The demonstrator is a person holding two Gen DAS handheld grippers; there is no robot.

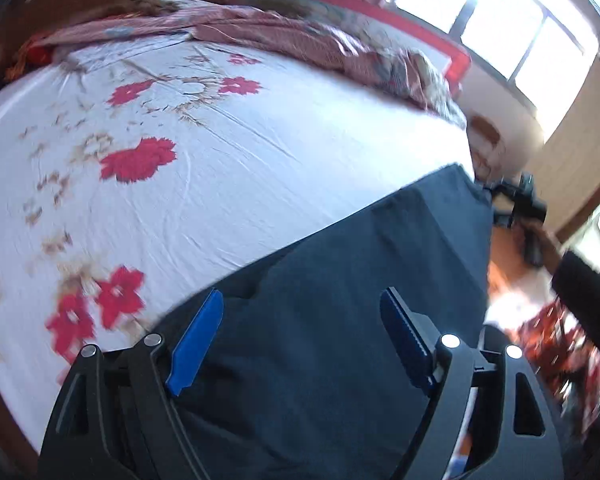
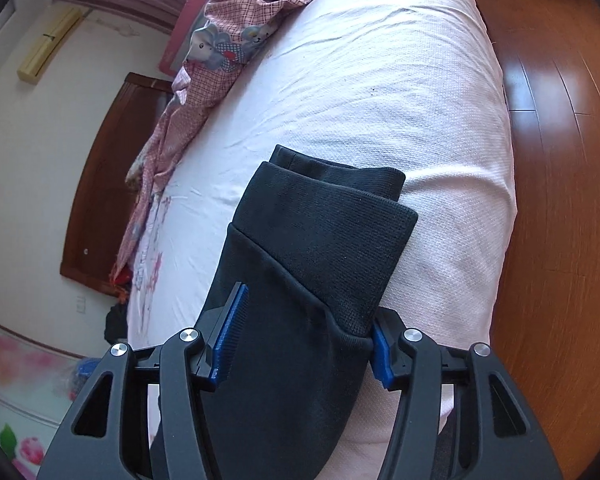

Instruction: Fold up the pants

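Pants (image 2: 300, 280), dark and folded lengthwise, lie along the near edge of the bed (image 2: 380, 80), on its white sheet; we note two ribbed cuffs (image 2: 340, 216) stacked one over the other at the far end in the right wrist view. The right gripper (image 2: 304, 344) stands partly open astride the cloth just behind the cuffs: the fabric fills the gap between its blue pads (image 2: 232, 340), and the right-hand pad sits against the folded edge, but we cannot tell whether either pad presses. In the left wrist view the pants (image 1: 340, 300) run as a broad dark band from the foreground toward the bed's corner. The left gripper (image 1: 300, 328) stands wide over this band, with nothing clamped; its pads (image 1: 196, 344) are clear of each other and the cloth lies beneath them. We observe red flowers (image 1: 138, 164) printed on the sheet, a crumpled pink quilt (image 1: 260, 36) at the far side, and a sleeve (image 1: 588, 292) at the right edge. That view is blurred.
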